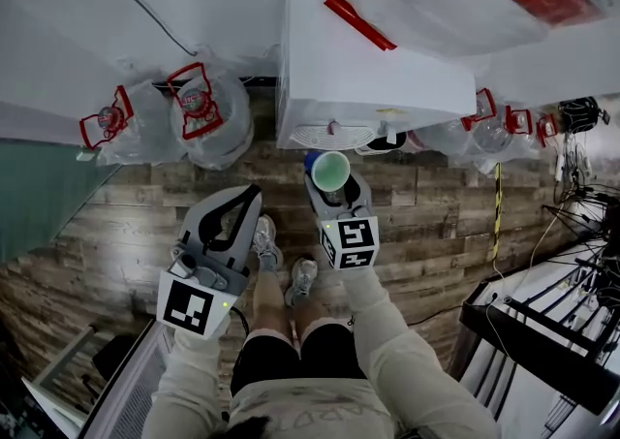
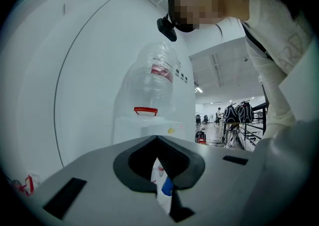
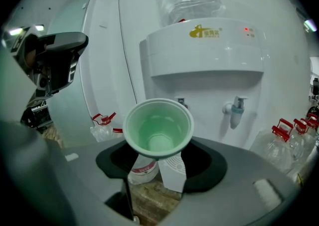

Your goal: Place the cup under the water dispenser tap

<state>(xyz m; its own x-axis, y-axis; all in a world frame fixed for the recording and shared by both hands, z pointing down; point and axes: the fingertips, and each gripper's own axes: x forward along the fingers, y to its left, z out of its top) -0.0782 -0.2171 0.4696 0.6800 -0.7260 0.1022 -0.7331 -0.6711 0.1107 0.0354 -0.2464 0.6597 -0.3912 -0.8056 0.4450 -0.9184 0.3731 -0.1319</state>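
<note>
The right gripper (image 1: 336, 197) has its jaws clamped on the wall of the cup (image 3: 158, 127), below the rim. It holds the cup upright, mouth up, in front of the dispenser (image 1: 368, 78). The cup is green, empty and looks like thin plastic. In the right gripper view it sits over the tray (image 3: 172, 169) and partly covers one tap (image 3: 182, 102). The other tap (image 3: 238, 108) is well off to the side. The cup does not appear to stand on anything yet, and whether it is already beneath the spout cannot be told. The left gripper (image 1: 254, 197) hangs beside it with its jaws together and nothing between them. Such a cup is probably very light, smooth and soft-walled. A hard squeeze would likely buckle it, and a loose one could let it slip or tip. The present hold, across the body just under the stiffer rolled rim, seems the right place. Once set down it may topple easily as the jaws let go.
</note>
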